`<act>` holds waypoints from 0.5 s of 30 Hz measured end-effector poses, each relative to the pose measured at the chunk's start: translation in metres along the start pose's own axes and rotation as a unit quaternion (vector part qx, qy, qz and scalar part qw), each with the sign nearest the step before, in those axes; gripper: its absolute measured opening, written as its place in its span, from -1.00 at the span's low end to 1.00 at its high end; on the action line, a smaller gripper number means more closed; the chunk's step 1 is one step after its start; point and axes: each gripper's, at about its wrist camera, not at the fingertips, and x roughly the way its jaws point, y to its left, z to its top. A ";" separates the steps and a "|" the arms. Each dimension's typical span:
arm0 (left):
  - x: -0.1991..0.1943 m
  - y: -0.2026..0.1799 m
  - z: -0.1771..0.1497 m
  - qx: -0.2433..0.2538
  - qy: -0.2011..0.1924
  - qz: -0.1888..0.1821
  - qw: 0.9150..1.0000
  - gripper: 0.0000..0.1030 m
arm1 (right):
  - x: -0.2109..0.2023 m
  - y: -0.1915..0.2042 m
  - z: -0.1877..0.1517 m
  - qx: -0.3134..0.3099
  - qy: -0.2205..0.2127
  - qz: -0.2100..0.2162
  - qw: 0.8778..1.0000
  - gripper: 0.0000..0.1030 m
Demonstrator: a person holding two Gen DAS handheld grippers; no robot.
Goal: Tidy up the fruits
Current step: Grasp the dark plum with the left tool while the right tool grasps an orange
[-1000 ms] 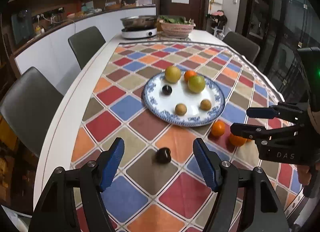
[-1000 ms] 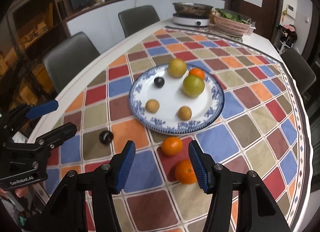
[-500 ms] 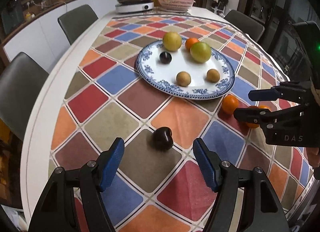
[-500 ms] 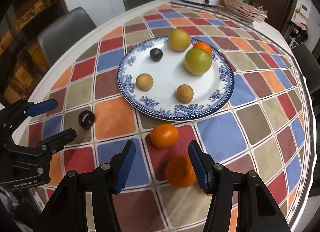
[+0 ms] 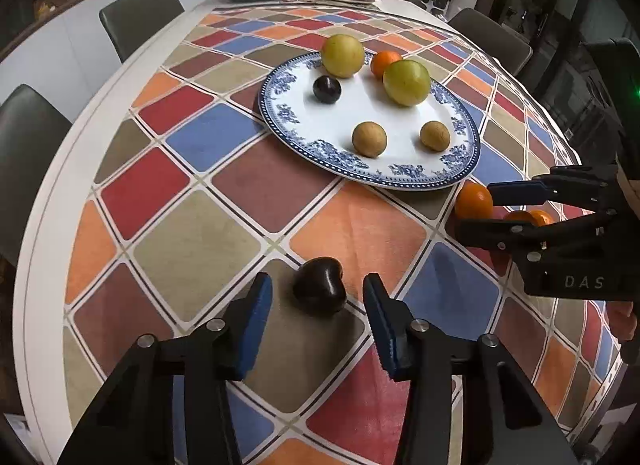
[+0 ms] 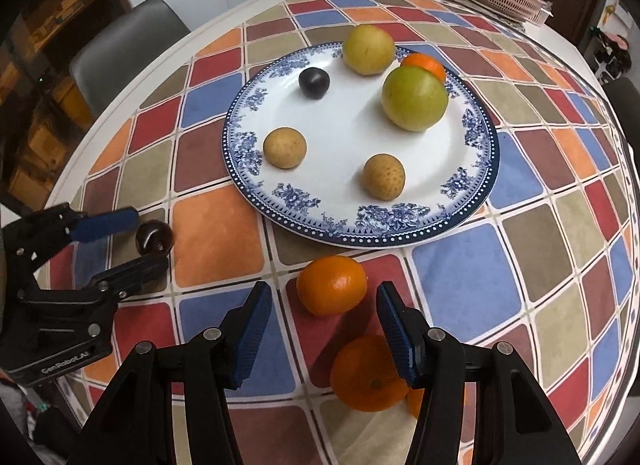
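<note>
On a bench (image 5: 224,201) under a chequered cloth, the left claw (image 5: 316,305), just narrowed, brackets a dark plum (image 5: 319,285) unpressed; the right claw (image 6: 322,305) is held apart around an orange (image 6: 331,285), both bound for the plate (image 6: 472,201).

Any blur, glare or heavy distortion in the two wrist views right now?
Left wrist: sharp, no motion blur; fisheye bends the table edge and blacks out the corners; soft shadow under the dark plum. Right wrist: also sharp; mild sheen on the plate, nothing blown out; the orange casts a soft shadow towards the camera; far counter dim in both.
</note>
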 end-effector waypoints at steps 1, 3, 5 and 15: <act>0.001 0.000 0.000 0.000 0.002 -0.002 1.000 -0.18 | 0.001 -0.001 0.001 0.001 0.000 0.001 1.000 0.04; 0.003 -0.001 0.001 -0.002 0.003 -0.004 1.000 -0.30 | 0.003 -0.001 0.002 0.003 0.003 0.002 1.000 -0.11; 0.004 -0.001 0.001 -0.003 0.003 -0.007 1.000 -0.39 | 0.005 -0.001 0.002 0.002 0.006 0.004 1.000 -0.16; -0.004 0.000 0.002 -0.014 -0.010 -0.016 1.000 -0.47 | 0.000 -0.001 -0.002 0.005 -0.008 0.000 1.000 -0.29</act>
